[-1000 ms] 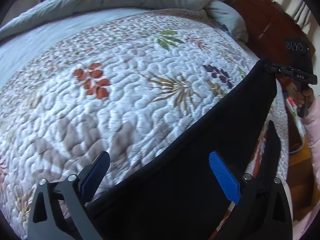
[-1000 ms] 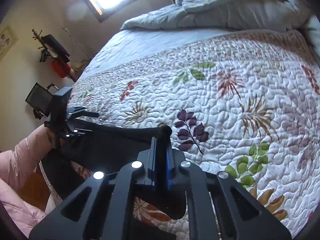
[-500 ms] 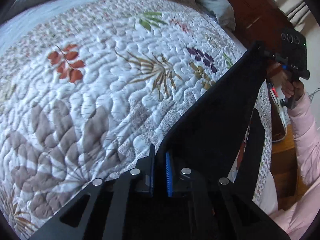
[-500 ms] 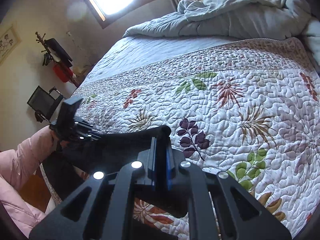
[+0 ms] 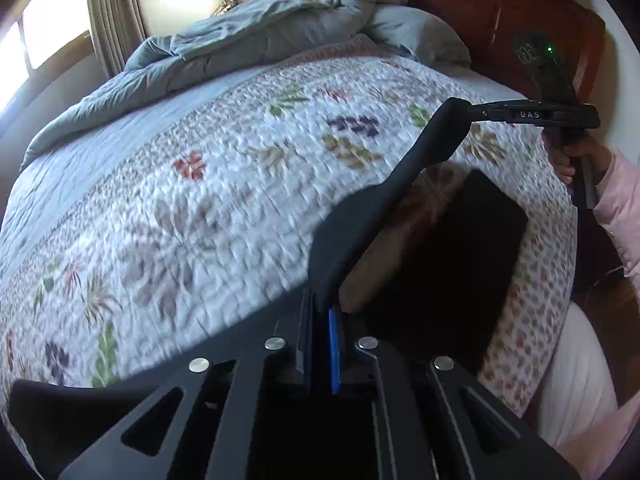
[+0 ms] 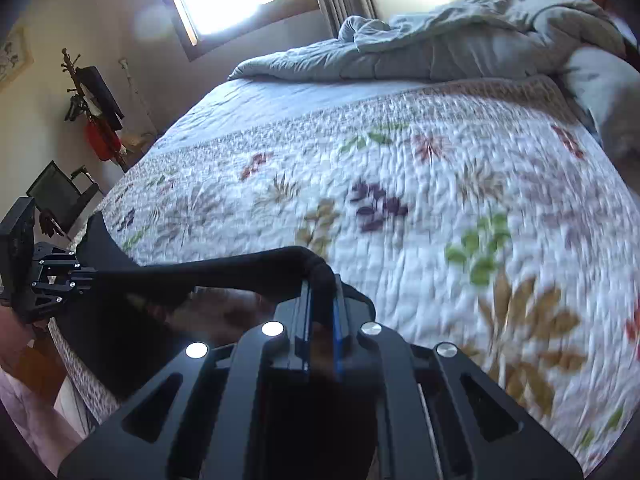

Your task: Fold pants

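Observation:
The black pants [image 5: 444, 264] hang over the near edge of the bed, their top edge stretched taut between both grippers. My left gripper [image 5: 322, 312] is shut on one end of that edge. My right gripper [image 6: 320, 284] is shut on the other end; it also shows in the left wrist view [image 5: 472, 114] at upper right. In the right wrist view the pants [image 6: 224, 270] run left to the left gripper [image 6: 90, 276]. The lower part of the pants drapes down the bed's side, partly hidden.
The bed carries a white floral quilt [image 5: 224, 184] with a bunched grey duvet [image 5: 260, 40] and pillow at the head. A wooden headboard [image 5: 500, 4] stands at right. A coat stand [image 6: 94, 108] and a chair [image 6: 60, 192] stand by the window wall.
The left gripper, open a second ago, has shut on the pants' edge. Both grippers have lifted, so the top edge is raised above the quilt and pulled tighter.

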Demonstrator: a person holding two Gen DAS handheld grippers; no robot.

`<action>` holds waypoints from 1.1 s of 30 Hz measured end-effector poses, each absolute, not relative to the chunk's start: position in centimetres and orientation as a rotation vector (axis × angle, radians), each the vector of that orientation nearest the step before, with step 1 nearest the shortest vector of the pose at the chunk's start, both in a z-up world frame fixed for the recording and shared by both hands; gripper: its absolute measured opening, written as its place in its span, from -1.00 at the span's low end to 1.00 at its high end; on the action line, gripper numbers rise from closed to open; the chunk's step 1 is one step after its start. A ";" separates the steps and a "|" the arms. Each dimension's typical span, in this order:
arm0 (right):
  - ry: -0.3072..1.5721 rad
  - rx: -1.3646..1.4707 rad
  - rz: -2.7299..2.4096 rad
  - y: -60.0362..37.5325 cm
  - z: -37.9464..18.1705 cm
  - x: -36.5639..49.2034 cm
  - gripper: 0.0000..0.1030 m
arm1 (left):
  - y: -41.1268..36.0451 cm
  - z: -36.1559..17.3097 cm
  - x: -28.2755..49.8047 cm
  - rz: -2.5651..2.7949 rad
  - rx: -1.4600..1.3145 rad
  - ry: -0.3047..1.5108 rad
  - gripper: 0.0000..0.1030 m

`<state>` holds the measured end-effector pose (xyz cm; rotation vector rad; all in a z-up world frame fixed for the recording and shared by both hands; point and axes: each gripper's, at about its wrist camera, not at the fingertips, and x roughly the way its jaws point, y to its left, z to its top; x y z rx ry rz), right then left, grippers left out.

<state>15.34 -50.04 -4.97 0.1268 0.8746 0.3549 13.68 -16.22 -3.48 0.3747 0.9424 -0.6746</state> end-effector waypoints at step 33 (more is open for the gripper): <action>1.039 0.685 0.232 -50.5 -9.1 7.0 -0.77 | -16.9 -9.6 7.1 -0.508 0.318 1.092 -0.75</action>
